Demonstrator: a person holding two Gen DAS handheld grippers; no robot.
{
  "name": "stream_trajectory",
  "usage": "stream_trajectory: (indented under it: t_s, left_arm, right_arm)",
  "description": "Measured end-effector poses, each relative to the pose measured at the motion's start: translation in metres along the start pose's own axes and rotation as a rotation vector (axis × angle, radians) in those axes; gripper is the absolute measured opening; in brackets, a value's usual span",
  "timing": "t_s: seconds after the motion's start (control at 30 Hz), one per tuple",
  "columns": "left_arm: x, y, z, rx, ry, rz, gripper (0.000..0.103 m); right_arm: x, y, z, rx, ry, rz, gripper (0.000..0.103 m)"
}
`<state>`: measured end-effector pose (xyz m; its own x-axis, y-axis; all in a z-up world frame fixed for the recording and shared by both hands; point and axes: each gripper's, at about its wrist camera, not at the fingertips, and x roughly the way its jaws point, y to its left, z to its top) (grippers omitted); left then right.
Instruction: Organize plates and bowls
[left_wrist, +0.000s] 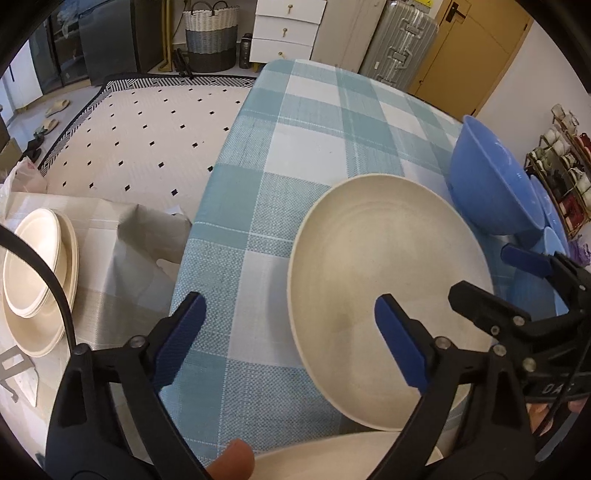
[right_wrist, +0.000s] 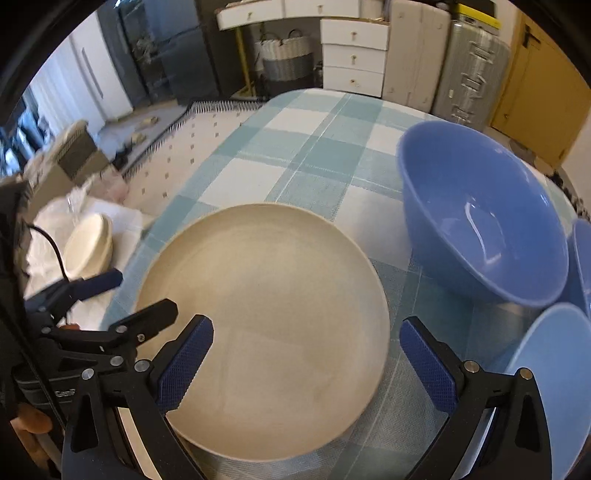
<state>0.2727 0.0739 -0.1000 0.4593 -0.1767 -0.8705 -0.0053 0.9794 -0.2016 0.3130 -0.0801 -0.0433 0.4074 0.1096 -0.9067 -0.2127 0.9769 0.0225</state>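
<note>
A wide cream plate (left_wrist: 388, 266) (right_wrist: 266, 295) lies on the blue-checked tablecloth (left_wrist: 280, 155) (right_wrist: 258, 173). My left gripper (left_wrist: 291, 325) hangs open over the plate's left rim, with one finger above the cloth and the other above the plate. My right gripper (right_wrist: 308, 350) is open over the plate's right rim, nothing pressed between its pads. Each gripper shows in the other's view: the right gripper (left_wrist: 484, 273) and the left gripper (right_wrist: 142, 291). A large blue bowl (left_wrist: 491, 184) (right_wrist: 480, 229) stands just right of the plate.
Smaller blue bowls (right_wrist: 554, 369) sit at the right edge by the big one. A stack of cream dishes (left_wrist: 37, 273) (right_wrist: 90, 247) rests on a lower side table to the left. Another cream rim (left_wrist: 332, 454) shows at the near edge. A thumb (left_wrist: 232, 461) shows at the bottom.
</note>
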Motion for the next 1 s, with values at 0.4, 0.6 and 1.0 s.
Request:
stream_trajectory:
  t_s: [0.4,0.6,1.0]
  left_arm:
    - [0.005,0.004,-0.001,-0.001,0.010,-0.006,0.090]
    - [0.007,0.006,-0.002,-0.012,0.022,-0.010,0.089]
    - [0.009,0.001,-0.003,0.010,0.013,0.023,0.064]
  right_arm:
    - [-0.009,-0.001,0.010,-0.075,0.016,0.000,0.103]
    - [0.003,0.004,0.014,-0.071,0.066,0.047,0.103]
    - [0.019,-0.011,0.016,0.019,0.112,0.059,0.089]
